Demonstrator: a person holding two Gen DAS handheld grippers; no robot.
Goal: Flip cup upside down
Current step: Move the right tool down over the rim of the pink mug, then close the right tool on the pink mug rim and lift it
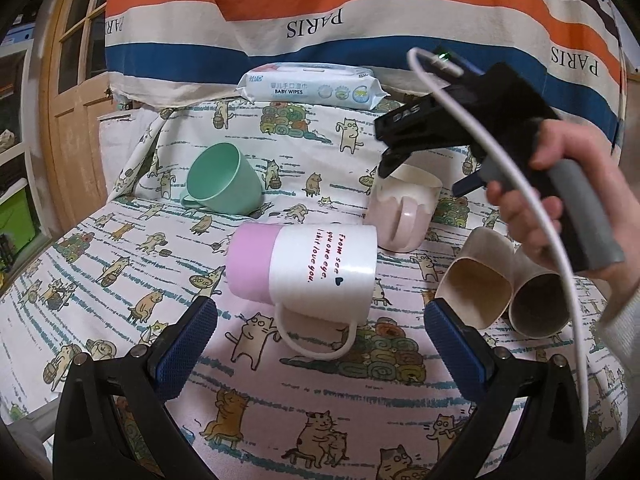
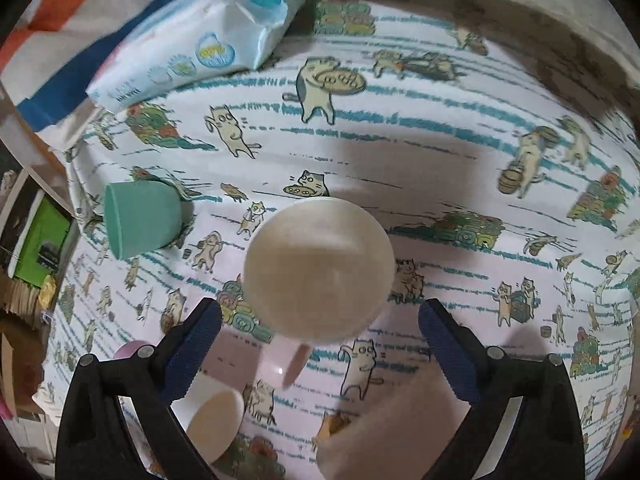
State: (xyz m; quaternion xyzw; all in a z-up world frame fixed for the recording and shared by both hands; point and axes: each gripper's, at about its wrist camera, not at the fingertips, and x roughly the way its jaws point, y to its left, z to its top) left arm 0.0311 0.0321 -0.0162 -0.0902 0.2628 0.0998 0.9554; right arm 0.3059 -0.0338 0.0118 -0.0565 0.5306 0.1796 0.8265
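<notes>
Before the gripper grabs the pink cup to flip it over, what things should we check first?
1. Pink cup standing mouth up, so it needs flipping: ok.
2. Right gripper open wide enough for the cup: ok, the jaws stand wide apart with nothing between them.
3. Right gripper lined up with the cup: ok, it looks straight down at the rim from above.
4. Room beside the cup to set it down: not ok, the lettered mug lies on its side close by.
5. Left gripper out of the way: ok, open and holding nothing.
6. Cup empty inside: ok, the right wrist view shows nothing in it.
</notes>
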